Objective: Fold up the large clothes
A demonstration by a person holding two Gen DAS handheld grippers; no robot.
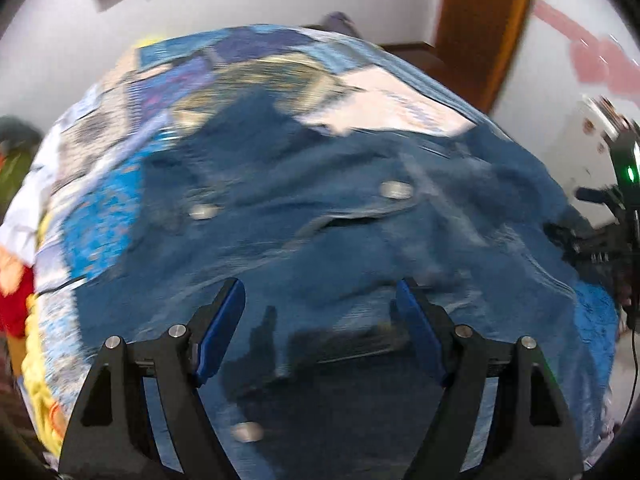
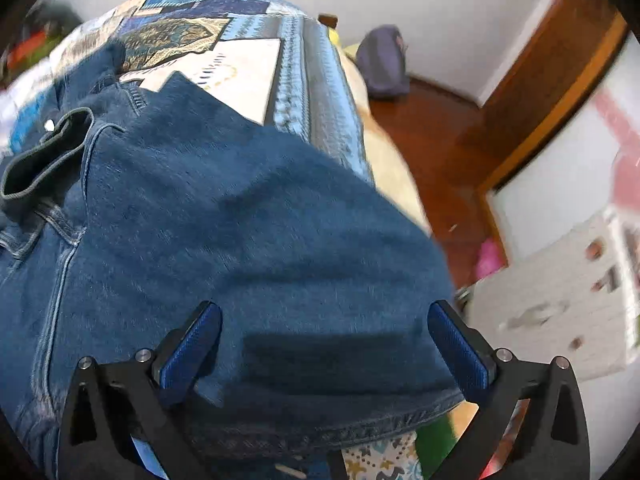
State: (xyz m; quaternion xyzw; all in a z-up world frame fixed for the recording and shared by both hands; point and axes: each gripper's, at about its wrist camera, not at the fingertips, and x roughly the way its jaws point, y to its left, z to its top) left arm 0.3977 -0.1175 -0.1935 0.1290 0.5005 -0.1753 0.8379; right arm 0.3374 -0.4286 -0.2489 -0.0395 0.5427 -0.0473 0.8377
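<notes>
A large blue denim garment [image 1: 360, 240] with metal buttons lies spread on a bed with a patchwork cover [image 1: 168, 92]. My left gripper [image 1: 320, 300] hovers over the denim with its blue pads wide apart and nothing between them; this view is blurred. In the right wrist view the same denim garment [image 2: 240, 220] shows a stitched hem near the bottom and a dark collar band at the left. My right gripper [image 2: 324, 320] stands open above the cloth near the hem, holding nothing. The right gripper's black body [image 1: 616, 220] shows at the right edge of the left wrist view.
The patchwork cover [image 2: 240, 68] ends at the bed's right edge; beyond it is a wooden floor [image 2: 432, 140] with a purple bag [image 2: 384, 64]. A wooden door frame [image 1: 480, 32] and white walls stand behind. Colourful items [image 1: 16, 280] lie off the bed's left side.
</notes>
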